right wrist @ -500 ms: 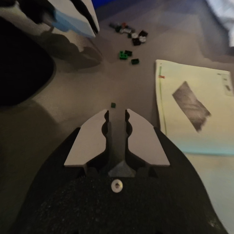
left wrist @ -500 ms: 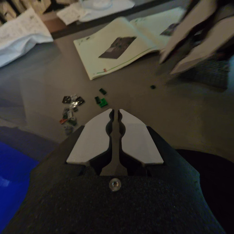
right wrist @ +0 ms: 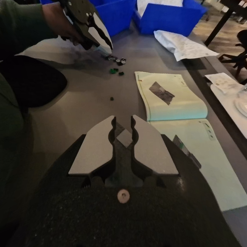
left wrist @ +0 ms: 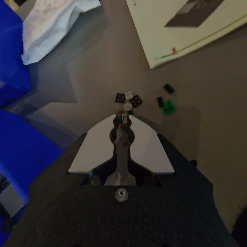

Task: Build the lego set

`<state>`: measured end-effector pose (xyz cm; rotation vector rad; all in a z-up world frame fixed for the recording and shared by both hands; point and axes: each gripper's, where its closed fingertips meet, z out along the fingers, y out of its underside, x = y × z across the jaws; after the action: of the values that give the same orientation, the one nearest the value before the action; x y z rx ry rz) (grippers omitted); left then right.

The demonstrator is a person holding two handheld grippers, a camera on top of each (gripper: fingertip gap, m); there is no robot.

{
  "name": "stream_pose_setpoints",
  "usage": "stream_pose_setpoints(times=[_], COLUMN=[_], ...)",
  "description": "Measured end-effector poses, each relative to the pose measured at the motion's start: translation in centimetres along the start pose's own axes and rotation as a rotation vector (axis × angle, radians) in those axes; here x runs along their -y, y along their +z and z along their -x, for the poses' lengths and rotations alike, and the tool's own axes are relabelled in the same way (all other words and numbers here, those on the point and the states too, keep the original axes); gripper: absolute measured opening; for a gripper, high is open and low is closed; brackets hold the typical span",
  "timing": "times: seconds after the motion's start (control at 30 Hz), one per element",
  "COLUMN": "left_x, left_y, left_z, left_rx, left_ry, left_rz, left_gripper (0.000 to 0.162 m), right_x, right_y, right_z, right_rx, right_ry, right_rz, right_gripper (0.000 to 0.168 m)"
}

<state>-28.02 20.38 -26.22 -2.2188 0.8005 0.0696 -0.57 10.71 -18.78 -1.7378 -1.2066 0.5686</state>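
Left gripper: angled steeply down at the tabletop, tips right over the near end of a small pile of pieces. In the right wrist view it shows far off at upper left, gripped by a hand coming out of a dark green sleeve, tips lowered onto the pile.
Left fingers: parted by a narrow gap; a small pale frame-shaped piece sits in the gap at the tips, beside some dark bits. Whether the fingers press on it or only straddle it cannot be told.
Right gripper: held low and nearly level over the tabletop, pointing along it towards the pile, well apart from the pieces.
Right fingers: spread apart, nothing between them; a dark studded plate shows below through the gap.
Pile of pieces: two black square plates with holes, two pale round pieces, smaller dark bits, all loose on the grey tabletop.
Green pieces: a bright green piece touching a dark green one, another dark green one just beyond; they lie beside the pile on its right in the left wrist view.
Single small dark piece: alone on the tabletop between the right gripper and the pile.
Instruction booklet: lying open on the tabletop, right of the right gripper.
White paper bag: crumpled, beyond the pile.
Blue bins: at the far end of the tabletop.
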Motion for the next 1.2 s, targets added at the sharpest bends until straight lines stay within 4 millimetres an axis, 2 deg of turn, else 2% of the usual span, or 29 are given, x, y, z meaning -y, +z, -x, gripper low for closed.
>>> stream_pose_setpoints(times=[0.23, 0.43, 0.67, 0.77, 1.0, 1.03, 1.2], left_x=[-0.7, -0.4, -0.5, -0.5, -0.5, -0.3, 1.3], left_y=[2.0, 2.6, 2.7, 2.6, 2.6, 2.4, 0.5], left_z=[-1.6, -1.5, -1.2, -1.6, -1.5, -1.7, -2.9], left_rx=[-0.121, -0.142, -0.149, -0.178, -0.15, -0.149, -0.168], left_ry=[0.02, -0.023, -0.041, -0.056, -0.023, -0.012, 0.046], left_rz=[0.127, 0.136, 0.181, 0.182, 0.166, 0.15, 0.074], left_gripper=[0.013, 0.011, 0.016, 0.009, 0.006, 0.0, 0.0], right_x=[-1.0, -1.4, -1.6, -1.7, -1.8, -1.7, -1.7], right_y=[-1.3, -2.2, -2.1, -2.1, -2.3, -2.3, -2.4], right_z=[-0.3, -0.3, -0.5, -0.6, -0.7, -0.8, -0.8], right_rx=[-0.001, -0.007, -0.004, -0.004, -0.009, -0.011, -0.014], right_ry=[0.039, 0.05, 0.069, 0.075, 0.079, 0.078, 0.082], right_rz=[-0.047, -0.054, -0.055, -0.055, -0.058, -0.06, -0.064], right_gripper=[0.02, 0.02, 0.019, 0.019, 0.019, 0.018, 0.019])
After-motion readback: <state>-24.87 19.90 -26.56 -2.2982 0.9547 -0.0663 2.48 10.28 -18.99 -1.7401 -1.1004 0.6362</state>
